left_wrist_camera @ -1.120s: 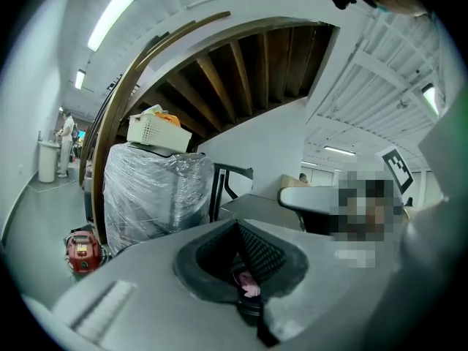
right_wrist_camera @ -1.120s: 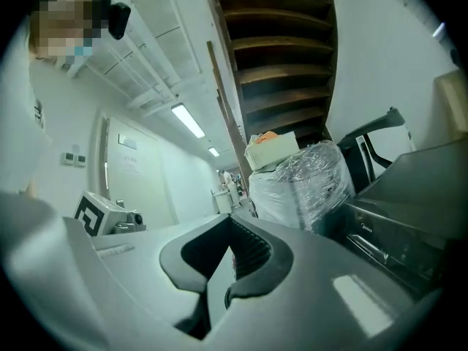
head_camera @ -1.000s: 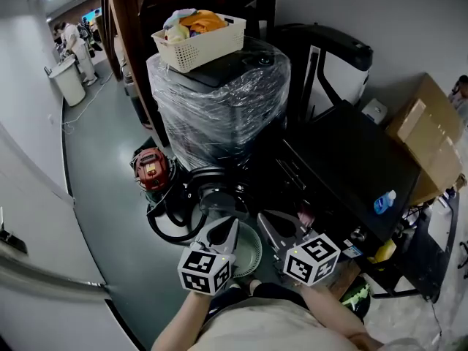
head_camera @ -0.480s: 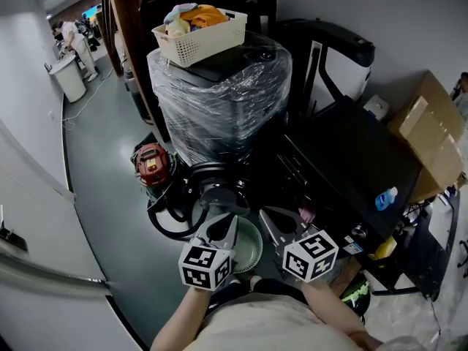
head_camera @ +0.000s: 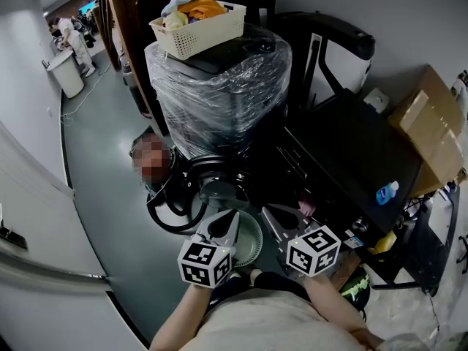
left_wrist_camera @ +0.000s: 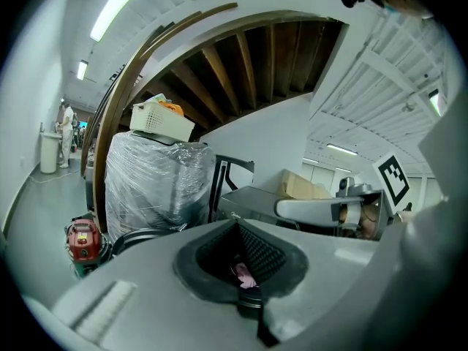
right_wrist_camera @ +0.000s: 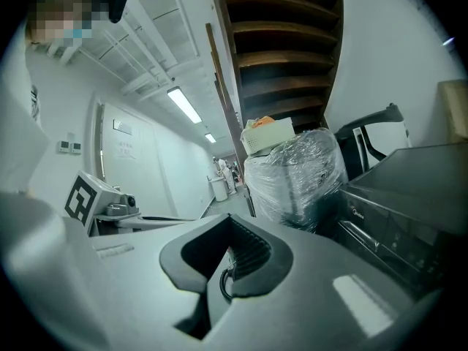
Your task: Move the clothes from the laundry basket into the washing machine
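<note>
A cream laundry basket point(head_camera: 197, 26) holding orange and pale clothes point(head_camera: 199, 7) stands on top of a plastic-wrapped machine point(head_camera: 219, 82) at the far end. The basket also shows in the left gripper view point(left_wrist_camera: 161, 121) and the right gripper view point(right_wrist_camera: 267, 133). A black machine point(head_camera: 355, 156) stands to the right. Both grippers hover low and close to the person, side by side and far from the basket. My left gripper point(head_camera: 228, 219) point(left_wrist_camera: 235, 223) has its jaws together and holds nothing. My right gripper point(head_camera: 270, 213) point(right_wrist_camera: 230, 218) is likewise shut and empty.
Black coiled hoses point(head_camera: 179, 199) and a green round basin point(head_camera: 254, 246) lie on the floor just ahead of the grippers. A red appliance point(left_wrist_camera: 82, 238) sits left of the wrapped machine. A cardboard box point(head_camera: 431, 134) and a blue bottle point(head_camera: 386, 193) are at the right. People stand far down the corridor point(head_camera: 67, 34).
</note>
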{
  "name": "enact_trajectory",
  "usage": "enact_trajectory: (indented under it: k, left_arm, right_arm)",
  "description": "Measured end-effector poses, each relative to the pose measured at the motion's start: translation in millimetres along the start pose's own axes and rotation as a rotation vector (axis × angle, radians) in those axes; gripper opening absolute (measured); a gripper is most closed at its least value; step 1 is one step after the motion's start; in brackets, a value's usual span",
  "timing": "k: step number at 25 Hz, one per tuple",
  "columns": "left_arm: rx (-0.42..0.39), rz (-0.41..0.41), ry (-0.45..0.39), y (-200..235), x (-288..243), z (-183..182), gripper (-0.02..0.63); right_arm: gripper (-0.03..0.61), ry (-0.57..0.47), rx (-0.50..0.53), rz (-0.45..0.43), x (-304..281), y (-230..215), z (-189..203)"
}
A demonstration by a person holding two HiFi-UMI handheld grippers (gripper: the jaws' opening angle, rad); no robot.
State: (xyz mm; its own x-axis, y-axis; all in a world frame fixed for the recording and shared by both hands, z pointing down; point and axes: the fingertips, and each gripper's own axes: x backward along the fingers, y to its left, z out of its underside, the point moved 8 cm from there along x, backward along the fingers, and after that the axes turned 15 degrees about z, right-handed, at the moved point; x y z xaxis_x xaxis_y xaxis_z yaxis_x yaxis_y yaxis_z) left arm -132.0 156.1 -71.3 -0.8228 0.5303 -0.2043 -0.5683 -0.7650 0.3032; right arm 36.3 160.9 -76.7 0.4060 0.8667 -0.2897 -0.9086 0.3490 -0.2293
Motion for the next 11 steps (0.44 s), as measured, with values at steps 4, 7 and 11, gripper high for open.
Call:
enact_trajectory:
  k: [4, 7, 11]
  left_arm:
    - [0.007, 0.005, 0.018, -1.1, -2.1, 4.8, 0.006]
    - [0.012, 0.007, 0.028, -0.8, -4.1, 8.0, 0.006]
    - [0.016, 0.001, 0.033, 1.8, -8.2, 8.5, 0.006]
  right_arm:
    - [0.028, 0.007, 0.011, -0.006, -0.3, 1.6, 1.6]
    - [0.028, 0.001, 0.013, -0.006, -0.4, 0.6, 3.3]
    - [0.028, -0.011, 0.014, 0.007, -1.2, -6.1, 2.2]
